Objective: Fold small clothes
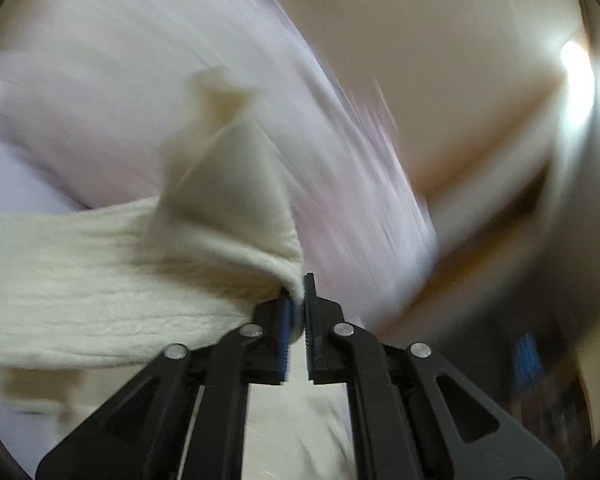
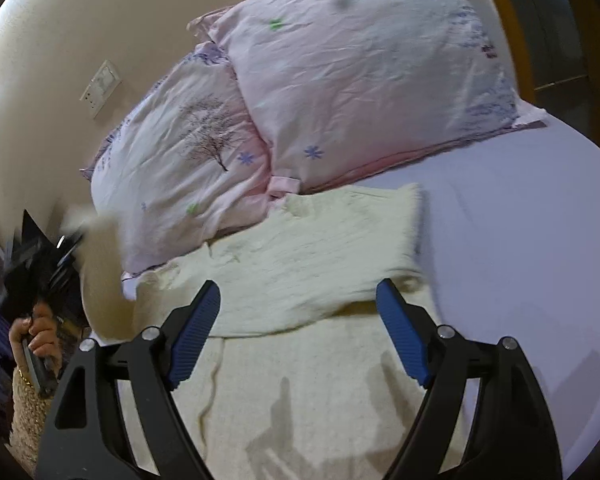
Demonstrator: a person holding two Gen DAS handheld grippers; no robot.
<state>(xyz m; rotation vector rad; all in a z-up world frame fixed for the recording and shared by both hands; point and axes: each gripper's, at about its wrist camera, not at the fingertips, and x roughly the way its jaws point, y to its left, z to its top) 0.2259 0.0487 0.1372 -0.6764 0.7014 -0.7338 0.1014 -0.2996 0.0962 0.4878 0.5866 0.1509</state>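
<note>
left wrist: left hand-held gripper [image 1: 297,300] pinches cream sweater [image 1: 100,280] edge.

Beige wall [image 2: 60,32] w/ switch plate [image 2: 100,88], lavender bed sheet [image 2: 540,220], two pink pillows [image 2: 360,80] (floral print), possibly wood trim.

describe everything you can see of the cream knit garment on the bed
The cream garment is a soft ribbed knit, slightly fuzzy and wrinkled. It lies spread on the lavender sheet, its far edge against the pink floral pillows, with one part folded across the rest. The left gripper pinches one edge between its jaws and lifts it off the bed, blurred by motion. The right gripper hangs open above the garment, not touching it.
</note>
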